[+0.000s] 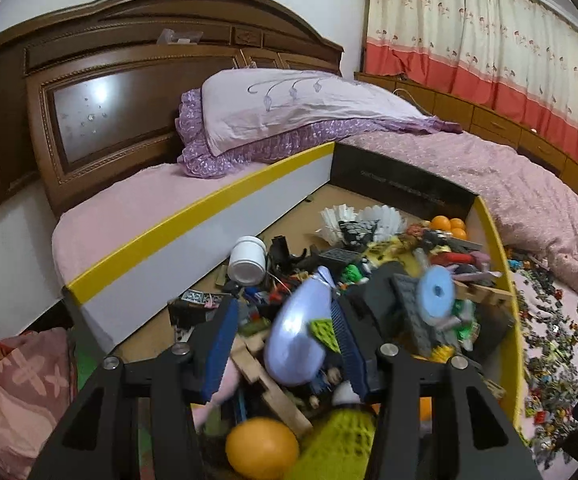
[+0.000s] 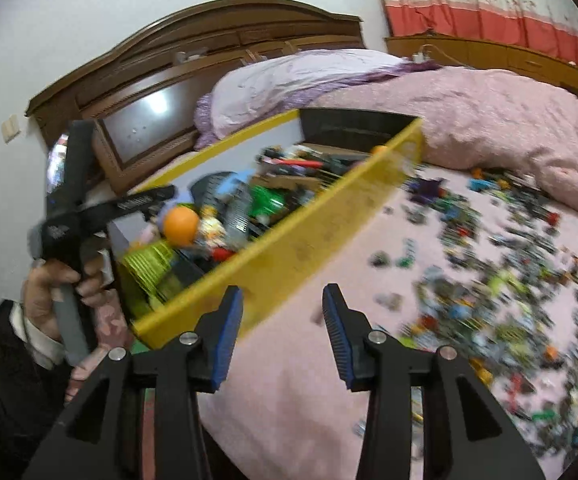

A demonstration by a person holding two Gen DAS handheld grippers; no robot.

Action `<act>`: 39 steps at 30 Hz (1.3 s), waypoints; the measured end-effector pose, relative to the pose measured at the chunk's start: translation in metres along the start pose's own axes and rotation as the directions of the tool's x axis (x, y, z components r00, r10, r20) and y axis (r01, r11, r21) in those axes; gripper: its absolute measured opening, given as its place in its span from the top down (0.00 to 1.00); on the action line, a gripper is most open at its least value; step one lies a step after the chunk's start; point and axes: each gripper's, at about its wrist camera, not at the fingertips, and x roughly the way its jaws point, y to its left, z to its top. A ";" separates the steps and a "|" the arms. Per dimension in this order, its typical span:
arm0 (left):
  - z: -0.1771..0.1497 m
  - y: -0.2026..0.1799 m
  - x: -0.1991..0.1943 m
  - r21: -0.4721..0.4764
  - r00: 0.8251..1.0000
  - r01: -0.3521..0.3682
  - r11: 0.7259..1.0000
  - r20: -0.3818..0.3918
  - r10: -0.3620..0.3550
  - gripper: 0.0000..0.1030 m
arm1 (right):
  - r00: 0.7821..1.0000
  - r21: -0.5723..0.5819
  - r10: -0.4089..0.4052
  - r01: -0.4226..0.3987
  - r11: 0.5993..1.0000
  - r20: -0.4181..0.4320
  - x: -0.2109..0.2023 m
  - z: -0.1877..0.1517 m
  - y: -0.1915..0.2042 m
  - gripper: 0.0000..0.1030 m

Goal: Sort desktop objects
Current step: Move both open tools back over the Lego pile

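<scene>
My left gripper point(image 1: 283, 308) hangs over a box with yellow rims point(image 1: 193, 224) that is heaped with toys. A lavender egg-shaped toy point(image 1: 295, 344) with a green piece on it lies between the blue pads. It is close to the right pad, a gap shows at the left pad, and the jaws stand wide. An orange ball point(image 1: 263, 448) and a yellow-green mesh piece point(image 1: 341, 444) lie just below. My right gripper point(image 2: 283, 316) is open and empty above the pink sheet, beside the box's yellow wall point(image 2: 289, 248). Small bricks point(image 2: 489, 280) are scattered over the sheet to its right.
In the box are a white jar point(image 1: 247, 260), white shuttlecocks point(image 1: 339, 218), small orange balls point(image 1: 449, 226) and a blue disc point(image 1: 435, 292). A hand point(image 2: 55, 292) grips the left tool's handle. A purple pillow point(image 1: 289, 108) and wooden headboard point(image 1: 129, 80) stand behind.
</scene>
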 end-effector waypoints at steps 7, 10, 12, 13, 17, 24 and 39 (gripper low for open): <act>-0.007 -0.025 -0.047 0.019 0.996 0.072 0.997 0.059 -0.073 0.52 | 0.995 0.080 -0.095 0.098 0.992 -0.032 -0.031 -0.037 -0.045 0.59; -0.011 -0.046 -0.066 0.056 0.989 0.119 0.991 0.078 -0.123 0.52 | 0.990 0.101 -0.132 0.135 0.986 -0.045 -0.042 -0.052 -0.060 0.59; -0.014 -0.058 -0.074 0.079 0.985 0.146 0.986 0.081 -0.152 0.52 | 0.985 0.108 -0.167 0.172 0.979 -0.050 -0.050 -0.062 -0.070 0.59; -0.017 -0.067 -0.080 0.095 0.982 0.164 0.982 0.082 -0.172 0.52 | 0.981 0.107 -0.189 0.193 0.975 -0.052 -0.055 -0.067 -0.074 0.59; -0.028 -0.099 -0.091 0.146 0.968 0.231 0.962 0.069 -0.243 0.51 | 0.970 0.130 -0.234 0.240 0.962 -0.060 -0.072 -0.084 -0.093 0.59; -0.057 -0.163 -0.096 0.262 0.926 0.367 0.892 -0.015 -0.377 0.48 | 0.941 0.177 -0.328 0.337 0.925 -0.080 -0.097 -0.119 -0.127 0.59; -0.154 -0.291 -0.078 0.276 0.804 0.591 0.758 -0.280 -0.524 0.48 | 0.937 0.311 -0.346 0.340 0.888 -0.035 -0.124 -0.153 -0.189 0.63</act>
